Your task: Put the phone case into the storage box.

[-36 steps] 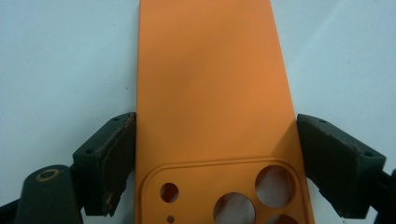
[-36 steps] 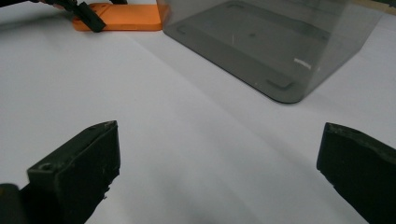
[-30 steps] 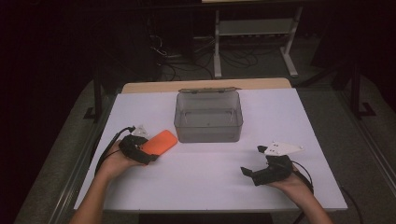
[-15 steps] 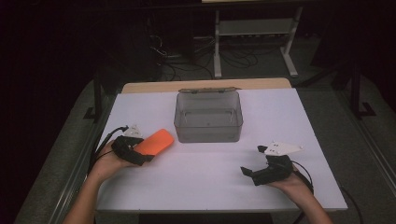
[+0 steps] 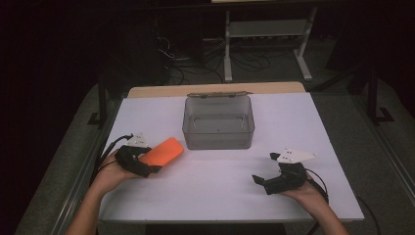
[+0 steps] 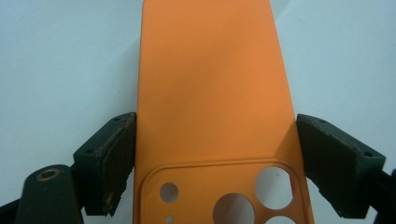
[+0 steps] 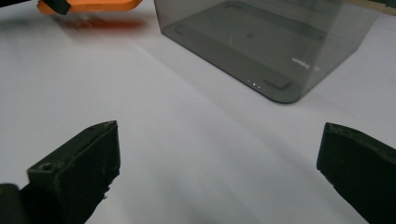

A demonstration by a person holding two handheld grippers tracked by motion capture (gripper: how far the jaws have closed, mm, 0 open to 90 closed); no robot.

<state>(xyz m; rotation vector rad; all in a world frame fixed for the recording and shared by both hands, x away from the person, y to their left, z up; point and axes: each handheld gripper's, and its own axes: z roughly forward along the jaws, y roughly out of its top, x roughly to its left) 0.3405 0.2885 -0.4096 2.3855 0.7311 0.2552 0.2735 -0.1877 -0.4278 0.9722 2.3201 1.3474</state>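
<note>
White table (image 5: 215, 191) under dim light, with a clear bin (image 5: 219, 122) at its far centre. Left gripper (image 5: 147, 164) clamps an orange phone case (image 5: 164, 152) by its sides, near-left of the bin. Right gripper (image 5: 266, 174), near right, has jaws spread wide, holding nothing.

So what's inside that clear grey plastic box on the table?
The clear grey plastic box holds nothing visible: its bare floor shows through the walls in the high view and right gripper view. The orange phone case remains outside, clamped in the left gripper.
</note>
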